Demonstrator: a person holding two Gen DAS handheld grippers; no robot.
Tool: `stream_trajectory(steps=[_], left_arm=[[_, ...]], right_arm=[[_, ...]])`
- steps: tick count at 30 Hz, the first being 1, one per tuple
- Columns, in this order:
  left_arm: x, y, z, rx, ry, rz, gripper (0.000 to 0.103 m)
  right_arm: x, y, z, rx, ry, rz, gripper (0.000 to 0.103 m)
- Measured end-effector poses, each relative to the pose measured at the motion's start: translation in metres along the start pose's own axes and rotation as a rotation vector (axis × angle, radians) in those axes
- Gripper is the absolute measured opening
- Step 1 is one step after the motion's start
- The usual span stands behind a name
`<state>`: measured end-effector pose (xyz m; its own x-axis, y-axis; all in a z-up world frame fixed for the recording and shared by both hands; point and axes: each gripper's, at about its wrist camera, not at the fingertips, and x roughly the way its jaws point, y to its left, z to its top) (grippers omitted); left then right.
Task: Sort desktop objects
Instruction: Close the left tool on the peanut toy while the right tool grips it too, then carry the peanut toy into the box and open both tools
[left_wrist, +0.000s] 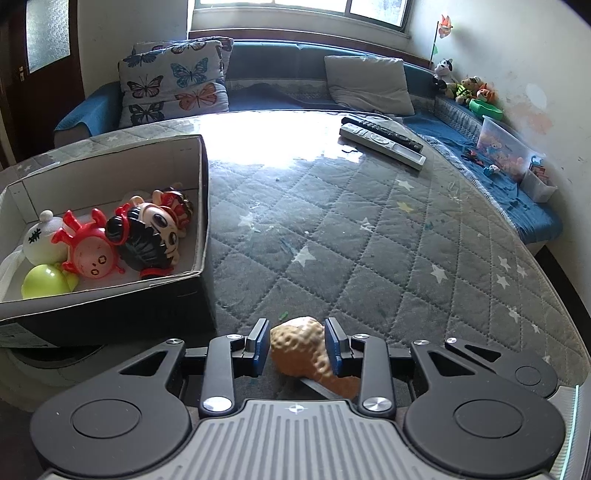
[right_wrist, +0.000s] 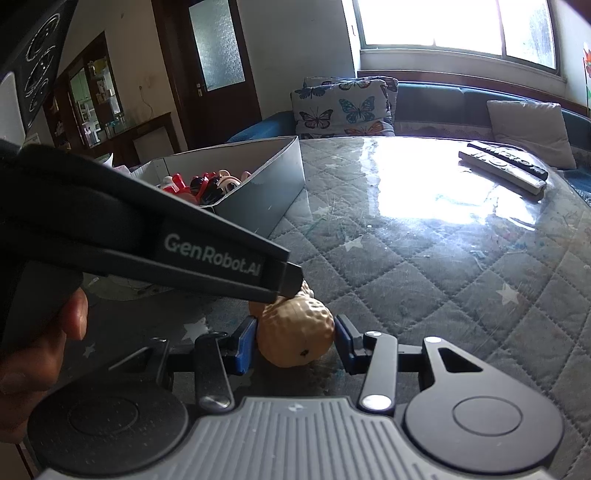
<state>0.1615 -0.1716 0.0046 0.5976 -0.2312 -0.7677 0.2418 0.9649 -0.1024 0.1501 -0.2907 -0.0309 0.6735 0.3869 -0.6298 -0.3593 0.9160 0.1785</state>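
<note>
A tan toy drumstick (left_wrist: 306, 347) lies on the quilted table between the blue pads of my left gripper (left_wrist: 297, 345), whose jaws stand close on both its sides. In the right wrist view the same drumstick (right_wrist: 295, 334) sits between the jaws of my right gripper (right_wrist: 295, 339), with the right pad just off it. The left gripper's body (right_wrist: 155, 236) reaches in from the left with its tip on the drumstick. An open cardboard box (left_wrist: 199, 206) holds several toy figures (left_wrist: 144, 236) at the left.
Two remote controls (left_wrist: 380, 138) lie at the table's far right. A sofa with a butterfly cushion (left_wrist: 173, 88) runs behind the table. A clear bin of toys (left_wrist: 502, 147) and plush toys stand on the sofa at right. The table edge (left_wrist: 546, 295) curves down the right.
</note>
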Motion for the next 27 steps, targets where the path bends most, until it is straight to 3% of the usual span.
stream_trajectory(steps=[27], left_arm=[[0.003,0.007,0.0,-0.058,-0.009,-0.058,0.035]], right_arm=[[-0.004,-0.001,-0.002,0.026,-0.012,-0.001,0.044]])
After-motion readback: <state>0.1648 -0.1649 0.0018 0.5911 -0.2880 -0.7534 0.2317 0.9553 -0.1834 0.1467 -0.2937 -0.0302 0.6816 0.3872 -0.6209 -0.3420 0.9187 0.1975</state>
